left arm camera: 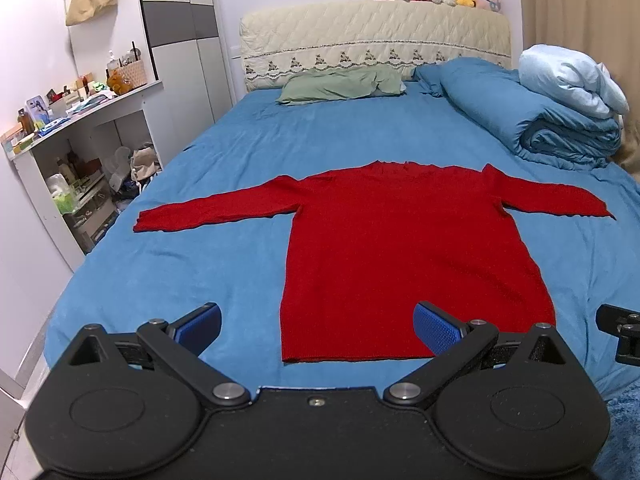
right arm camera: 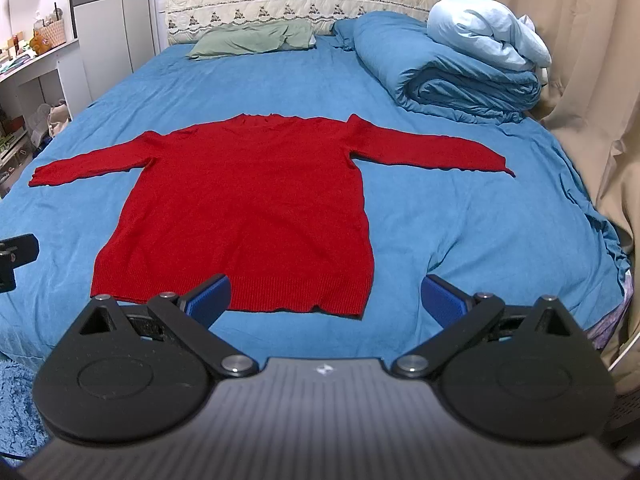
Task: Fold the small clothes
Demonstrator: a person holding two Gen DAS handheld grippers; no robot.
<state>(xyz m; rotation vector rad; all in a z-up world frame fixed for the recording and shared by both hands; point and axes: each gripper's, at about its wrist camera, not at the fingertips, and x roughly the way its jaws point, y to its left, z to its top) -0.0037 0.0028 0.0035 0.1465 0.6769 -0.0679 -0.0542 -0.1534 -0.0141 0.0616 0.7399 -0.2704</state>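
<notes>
You hold both the left tongs (left arm camera: 316, 330) and right tongs (right arm camera: 326, 300) spread wide and empty above the hem of the red sweater (left arm camera: 404, 252), laid flat, sleeves out, on the bed (left arm camera: 224, 184), ready for folding.

Red sweater (left arm camera: 400, 248) flat on bed (left arm camera: 240, 160), sleeves out L/R, hem twd near edge, collar twd headboard (left arm camera: 376, 40). Left tool (left arm camera: 316, 326) wide open above near edge, nothing btwn blue pads (left arm camera: 200, 322); right pad overlaps hem in view. Rolled duvet (left arm camera: 532, 120) far right corner, green pillow (left arm camera: 340, 84) at headboard.
</notes>
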